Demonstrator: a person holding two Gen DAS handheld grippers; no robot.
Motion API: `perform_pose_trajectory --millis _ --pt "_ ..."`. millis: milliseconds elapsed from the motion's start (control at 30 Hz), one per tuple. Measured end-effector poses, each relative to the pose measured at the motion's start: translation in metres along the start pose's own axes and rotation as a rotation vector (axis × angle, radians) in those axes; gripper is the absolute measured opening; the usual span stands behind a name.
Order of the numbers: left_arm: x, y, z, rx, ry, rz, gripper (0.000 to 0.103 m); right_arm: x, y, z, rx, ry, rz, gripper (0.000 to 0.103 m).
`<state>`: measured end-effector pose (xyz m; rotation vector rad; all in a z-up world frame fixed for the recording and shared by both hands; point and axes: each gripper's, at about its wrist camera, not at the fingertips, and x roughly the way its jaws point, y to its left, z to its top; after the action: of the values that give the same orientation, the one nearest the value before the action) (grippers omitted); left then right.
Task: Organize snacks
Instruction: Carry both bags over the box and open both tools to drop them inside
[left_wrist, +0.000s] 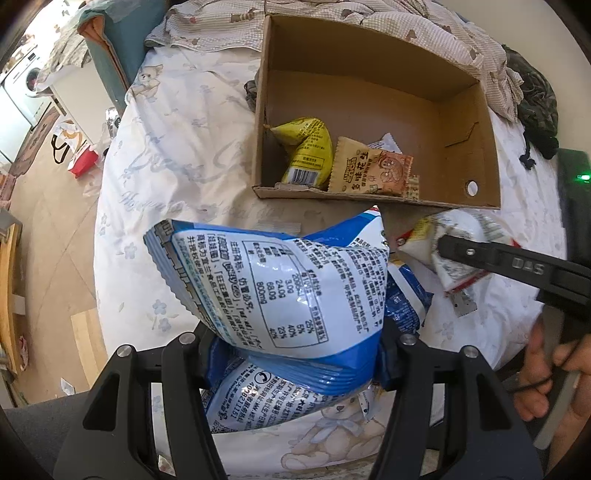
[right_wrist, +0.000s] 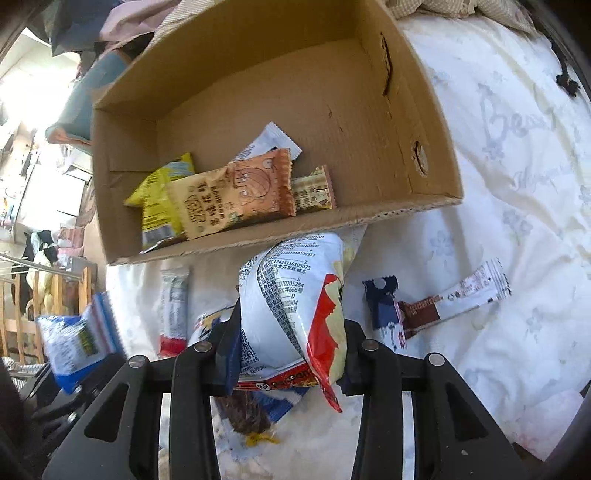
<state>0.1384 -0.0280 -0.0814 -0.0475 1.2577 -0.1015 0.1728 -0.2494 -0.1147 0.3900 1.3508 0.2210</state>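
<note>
My left gripper (left_wrist: 295, 343) is shut on a puffy blue and white snack bag (left_wrist: 280, 291), held above the bed just in front of the cardboard box (left_wrist: 369, 92). My right gripper (right_wrist: 291, 343) is shut on a white and red snack bag (right_wrist: 291, 295), lifted near the box's front wall (right_wrist: 258, 236). In the left wrist view that bag (left_wrist: 428, 229) shows at the right, with a black finger (left_wrist: 458, 253) on it. Inside the box lie a yellow packet (right_wrist: 155, 195), an orange peanut packet (right_wrist: 236, 195) and small wrappers.
Loose snacks lie on the white bear-print sheet (right_wrist: 498, 184): a brown and white stick (right_wrist: 454, 299), a dark blue packet (right_wrist: 380, 306), a grey bar (right_wrist: 173, 302) and a second blue bag (left_wrist: 280, 391). Crumpled bedding (left_wrist: 424, 33) lies behind the box. The bed's edge drops to the floor (left_wrist: 55, 221) on the left.
</note>
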Motion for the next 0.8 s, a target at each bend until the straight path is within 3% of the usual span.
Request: perform_pose_trajectory --millis 200,567,800 --pt "-0.003 0.004 -0.003 -0.002 -0.025 0.03 0.057 -0.026 -0.003 -0.014 0.003 -0.013 0.043 0.041" --pt "-0.033 0.032 -0.004 -0.091 -0.187 0.079 0.057 -0.073 0.008 -0.033 -0.03 -0.072 0.157 0.041" --pt "-0.048 0.04 -0.002 -0.125 -0.27 0.091 0.057 -0.103 0.031 -0.035 -0.103 -0.189 0.258 0.041"
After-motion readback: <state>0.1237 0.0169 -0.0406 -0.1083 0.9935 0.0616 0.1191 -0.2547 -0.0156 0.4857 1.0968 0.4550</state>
